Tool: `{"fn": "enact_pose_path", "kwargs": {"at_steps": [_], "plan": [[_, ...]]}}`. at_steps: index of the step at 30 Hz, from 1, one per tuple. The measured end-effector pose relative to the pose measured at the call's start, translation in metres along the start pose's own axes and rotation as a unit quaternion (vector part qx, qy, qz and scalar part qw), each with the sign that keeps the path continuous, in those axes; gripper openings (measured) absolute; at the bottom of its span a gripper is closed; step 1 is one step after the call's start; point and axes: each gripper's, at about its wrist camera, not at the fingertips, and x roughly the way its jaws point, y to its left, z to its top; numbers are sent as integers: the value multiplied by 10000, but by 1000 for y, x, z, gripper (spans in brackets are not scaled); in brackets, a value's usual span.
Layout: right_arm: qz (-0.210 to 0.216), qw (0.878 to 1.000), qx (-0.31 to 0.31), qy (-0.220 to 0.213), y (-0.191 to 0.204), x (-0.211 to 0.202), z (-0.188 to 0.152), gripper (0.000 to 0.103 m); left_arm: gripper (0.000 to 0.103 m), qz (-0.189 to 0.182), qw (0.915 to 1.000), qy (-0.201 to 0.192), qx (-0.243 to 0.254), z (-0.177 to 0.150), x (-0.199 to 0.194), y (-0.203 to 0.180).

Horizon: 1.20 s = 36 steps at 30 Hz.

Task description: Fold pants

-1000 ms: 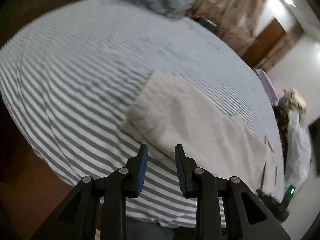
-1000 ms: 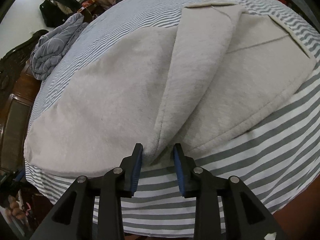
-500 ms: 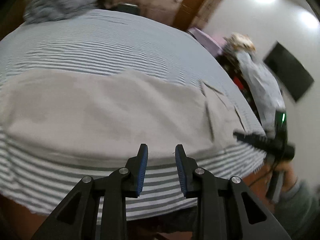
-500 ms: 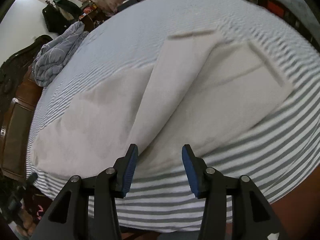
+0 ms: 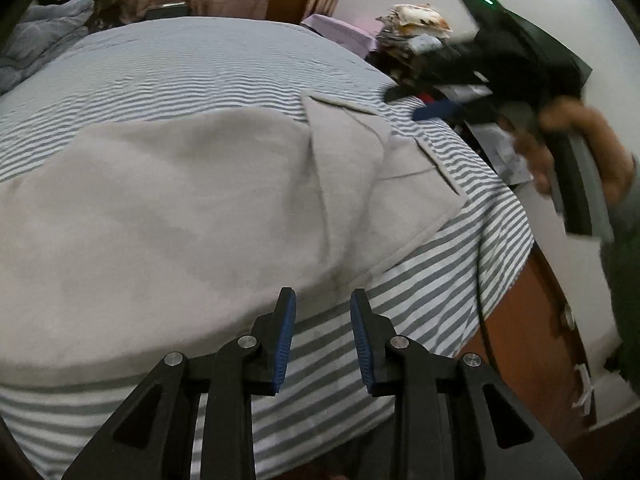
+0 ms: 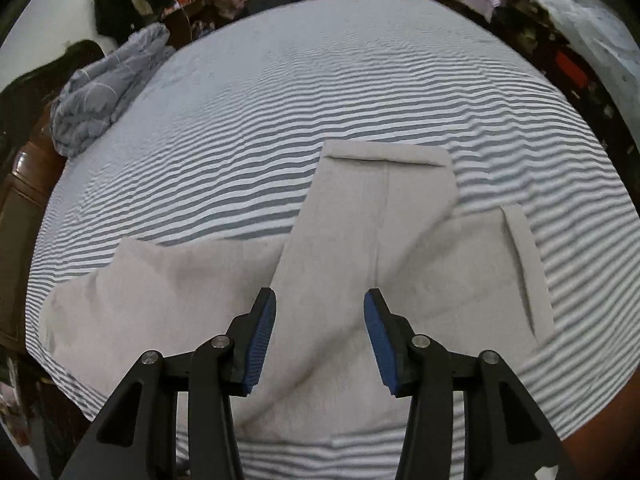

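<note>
The left tongs (image 5: 322,336) hover slightly spread and empty over the near edge of the pale grey fleece pants (image 5: 180,208), lying partly folded on the grey-and-white striped bed (image 5: 208,64). The right tongs (image 6: 320,336), spread wider and empty, hang above the folded-over leg. One fold looks done; the next likely calls for pinching an end and carrying it across.

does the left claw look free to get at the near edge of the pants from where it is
Probably yes. The left claw hangs open and empty just short of the near edge of the beige pants, with only bare striped sheet between. The right claw is off at the far side, out of its way.
</note>
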Motion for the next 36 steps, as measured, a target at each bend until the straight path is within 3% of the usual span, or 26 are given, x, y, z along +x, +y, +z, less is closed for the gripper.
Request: {"fn": "enact_pose_path", "kwargs": {"at_steps": [9,17,20,22,24,25,31,36], "plan": [[-259,9985,174,458,6,74,51,44,30,-50,9997,80,-218,7,42,4],[-1225,9910,-39,533,32,137,88,47,28,-205,9991,-30,-381,4,57,14],[-1700,9836,-105,587,37,158,98,47,18,-246,9989,-68,-394,2,56,15],[-1793,9822,-72,558,34,163,99,42,13,-211,9991,-91,-347,0,53,17],[-1777,9825,-68,547,33,157,101,11,10,-181,9993,-127,-289,1,53,16],[-1798,9825,-102,469,32,149,102,6,8,-165,9993,-135,-293,2,53,17],[-1570,9866,323,-295,-10,60,95,5,7,-76,9993,-242,-265,8,50,9],[-1174,9833,1104,-846,-73,-31,58,5,7,-6,9991,-430,-65,13,37,0]]}}
